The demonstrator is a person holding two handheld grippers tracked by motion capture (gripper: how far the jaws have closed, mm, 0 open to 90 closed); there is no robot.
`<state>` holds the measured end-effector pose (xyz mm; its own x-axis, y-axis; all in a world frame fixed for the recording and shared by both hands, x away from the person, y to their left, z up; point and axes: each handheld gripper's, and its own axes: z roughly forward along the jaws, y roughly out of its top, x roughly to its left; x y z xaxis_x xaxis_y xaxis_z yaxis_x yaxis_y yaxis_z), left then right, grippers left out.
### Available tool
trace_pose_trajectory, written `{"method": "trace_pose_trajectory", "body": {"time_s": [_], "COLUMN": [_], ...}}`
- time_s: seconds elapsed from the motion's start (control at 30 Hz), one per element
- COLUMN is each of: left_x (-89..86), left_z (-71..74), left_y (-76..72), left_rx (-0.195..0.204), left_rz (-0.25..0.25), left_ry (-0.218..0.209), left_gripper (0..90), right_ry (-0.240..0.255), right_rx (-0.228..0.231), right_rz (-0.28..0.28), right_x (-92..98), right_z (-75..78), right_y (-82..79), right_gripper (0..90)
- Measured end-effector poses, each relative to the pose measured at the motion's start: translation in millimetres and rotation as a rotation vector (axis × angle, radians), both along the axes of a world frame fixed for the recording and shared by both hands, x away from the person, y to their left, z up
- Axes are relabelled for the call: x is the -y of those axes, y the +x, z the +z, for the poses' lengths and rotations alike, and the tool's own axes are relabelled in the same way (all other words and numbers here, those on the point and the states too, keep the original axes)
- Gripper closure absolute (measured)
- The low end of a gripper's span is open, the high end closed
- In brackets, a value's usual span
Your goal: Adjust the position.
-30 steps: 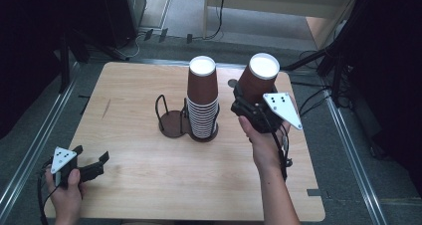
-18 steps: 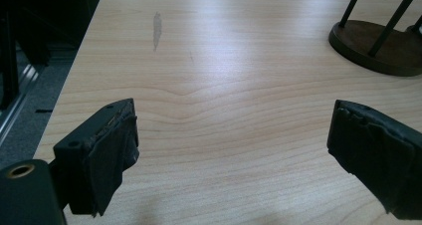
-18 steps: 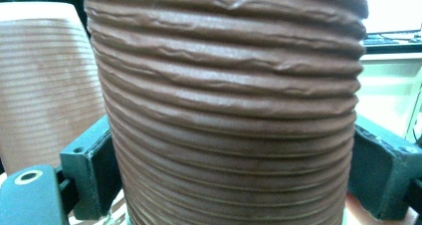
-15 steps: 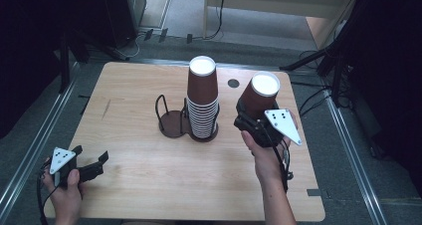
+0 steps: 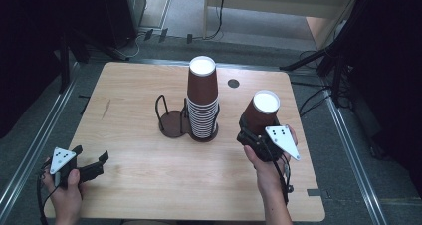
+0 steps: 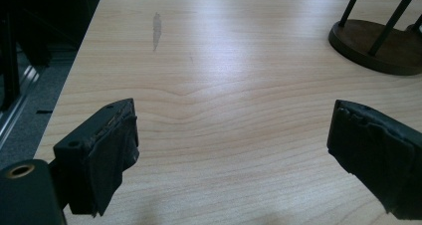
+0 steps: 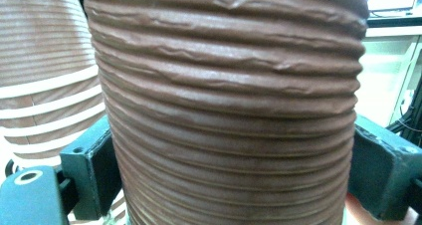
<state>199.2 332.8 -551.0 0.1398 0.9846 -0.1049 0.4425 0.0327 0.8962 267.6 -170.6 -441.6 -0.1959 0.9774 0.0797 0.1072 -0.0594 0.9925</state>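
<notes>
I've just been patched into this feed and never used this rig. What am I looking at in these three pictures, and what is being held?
There is no robot here: a person holds a two-jaw tool in each hand at a wooden table.

The high view looks down from above the person's side. The other two pictures come from cameras riding on each tool, looking along its black jaws.

On the table stands a dark wire cup holder with two rings. One ring is empty; the other carries a stack of brown paper cups, upside down.

The right tool is shut on a single brown ribbed paper cup, also upside down, to the right of the stack. In the right gripper view that cup sits between the jaws.

The left tool is open and holds nothing, near the table's front left corner.
</notes>
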Motion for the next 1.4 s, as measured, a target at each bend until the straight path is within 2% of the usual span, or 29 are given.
{"method": "trace_pose_trajectory", "body": {"time_s": [0.17,0.27,0.37,0.6,0.63,0.67,0.77,0.97,1.23,1.4], "left_x": [-1.2,-1.1,-2.2,0.2,1.5,3.5,12.6,34.3,57.3,73.9], "left_z": [0.1,0.8,3.1,6.8,7.8,9.3,15.5,27.7,38.3,48.5], "left_y": [0.1,-0.6,-2.2,-2.2,-2.1,-2.2,-2.2,1.5,13.3,20.3], "left_rx": [0.002,0.006,0.020,0.018,0.019,0.024,0.047,0.070,0.079,0.110], "left_rz": [0.000,0.015,0.008,0.002,-0.002,0.003,-0.001,-0.053,-0.101,-0.135], "left_ry": [-0.009,-0.002,0.003,0.017,0.009,0.004,-0.014,-0.019,-0.037,-0.030], "left_gripper": [6.4,6.3,6.3,6.2,4.7,0.0,0.0,0.0,0.0,0.0], "right_ry": [-0.020,-0.010,0.008,0.007,0.005,0.002,-0.015,-0.027,-0.048,-0.049], "right_rx": [-0.004,-0.016,-0.027,-0.038,-0.040,-0.043,-0.053,-0.060,-0.072,-0.081], "right_rz": [-0.002,-0.003,-0.003,-0.010,-0.007,-0.006,0.003,0.002,0.004,0.009], "right_x": [2.0,4.5,7.1,10.9,11.3,11.2,9.4,7.0,4.3,2.5], "right_z": [-13.4,-20.0,-24.4,-35.5,-37.2,-38.9,-43.2,-49.0,-55.7,-58.5], "right_y": [-5.2,-7.5,-10.4,-14.4,-14.6,-14.8,-15.3,-15.6,-15.9,-16.0], "right_gripper": [9.9,9.9,9.9,9.9,9.9,9.9,9.9,9.9,9.9,9.9]}}
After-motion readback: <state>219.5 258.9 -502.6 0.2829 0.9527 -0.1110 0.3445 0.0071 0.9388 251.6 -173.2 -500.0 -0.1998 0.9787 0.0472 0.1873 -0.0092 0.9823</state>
